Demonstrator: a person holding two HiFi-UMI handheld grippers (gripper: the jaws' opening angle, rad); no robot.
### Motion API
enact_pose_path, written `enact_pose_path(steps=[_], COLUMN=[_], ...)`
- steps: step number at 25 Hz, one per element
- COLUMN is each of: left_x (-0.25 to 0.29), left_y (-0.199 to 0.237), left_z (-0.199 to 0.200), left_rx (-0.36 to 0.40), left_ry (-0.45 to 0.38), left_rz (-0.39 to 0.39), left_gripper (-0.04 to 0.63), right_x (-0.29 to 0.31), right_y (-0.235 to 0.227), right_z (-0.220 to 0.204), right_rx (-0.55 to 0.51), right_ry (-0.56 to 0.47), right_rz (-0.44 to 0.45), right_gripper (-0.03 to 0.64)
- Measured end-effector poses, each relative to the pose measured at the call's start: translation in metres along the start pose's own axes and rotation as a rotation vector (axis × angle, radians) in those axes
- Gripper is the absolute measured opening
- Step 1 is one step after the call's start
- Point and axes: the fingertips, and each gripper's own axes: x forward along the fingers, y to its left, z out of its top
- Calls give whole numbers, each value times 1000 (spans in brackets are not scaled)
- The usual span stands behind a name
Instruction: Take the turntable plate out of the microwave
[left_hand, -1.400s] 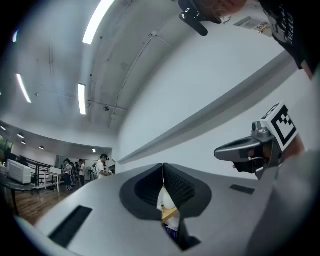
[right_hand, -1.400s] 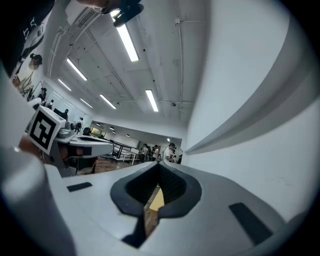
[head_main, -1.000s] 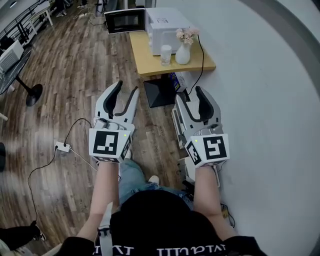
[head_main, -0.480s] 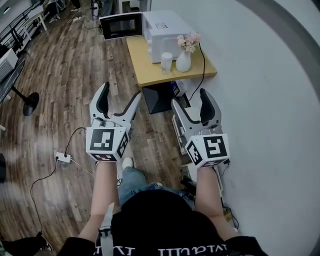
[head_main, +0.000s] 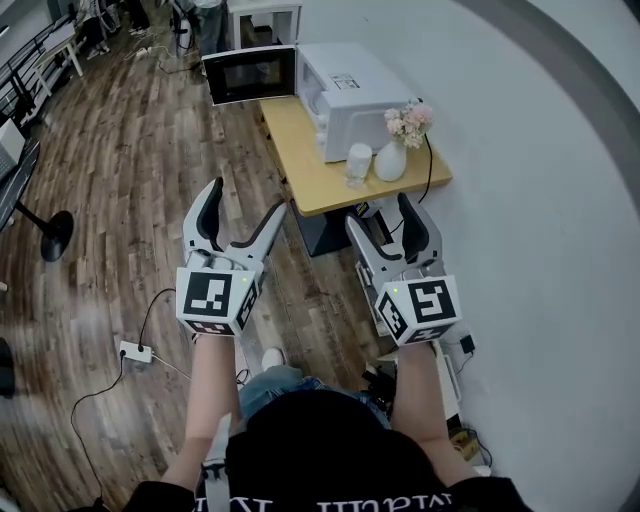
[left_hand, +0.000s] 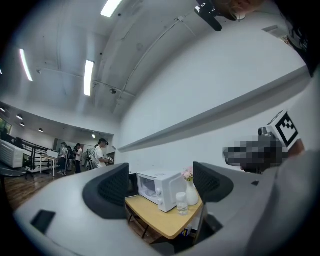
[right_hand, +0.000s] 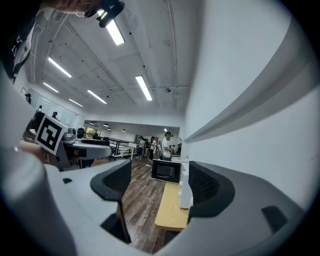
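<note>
A white microwave (head_main: 352, 92) stands at the far end of a small wooden table (head_main: 322, 178), its dark door (head_main: 250, 74) swung open to the left. The turntable plate does not show in any view; the cavity (left_hand: 148, 186) is too small and dim to read. Both grippers are held out in front of me, well short of the table. My left gripper (head_main: 245, 205) is open and empty, and so is my right gripper (head_main: 380, 214). The left gripper view frames the microwave (left_hand: 156, 188) between its pads; the right gripper view shows the door (right_hand: 166, 171).
A white vase of pink flowers (head_main: 395, 152) and a glass jar (head_main: 358, 163) stand on the table's near end by the wall. A dark box (head_main: 328, 226) sits under it. A power strip (head_main: 135, 351) with cables lies on the wooden floor. People (left_hand: 100, 154) stand far back.
I have walked toward the table, so the microwave and table sit nearer and lower in the head view. Both grippers' jaws have spread wider than a second ago.
</note>
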Motion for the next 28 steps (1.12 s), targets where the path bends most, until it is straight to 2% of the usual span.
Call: enact_pose_path(steps=[4, 9, 16, 21, 25, 28], left_x=[7, 21, 51, 67, 96, 125], left_y=[54, 100, 130, 158, 182, 198], left_z=[-8, -17, -31, -43, -57, -73], left_rx=[-7, -20, -51, -43, -40, -30], left_ry=[-12, -16, -7, 0, 13, 37], left_rz=[-20, -42, -51, -36, -23, -43], left_gripper=[388, 388, 388, 388, 388, 388], right_x=[47, 92, 139, 175, 214, 250], right_y=[15, 37, 40, 39, 32, 23], right_z=[-8, -8, -4, -10, -22, -32], right_rx=[-6, -1, -18, 9, -1, 3], right_ry=[37, 35, 34, 18, 15, 24], right_rz=[-19, -41, -36, -28, -20, -28], right_gripper=[360, 360, 360, 360, 360, 360])
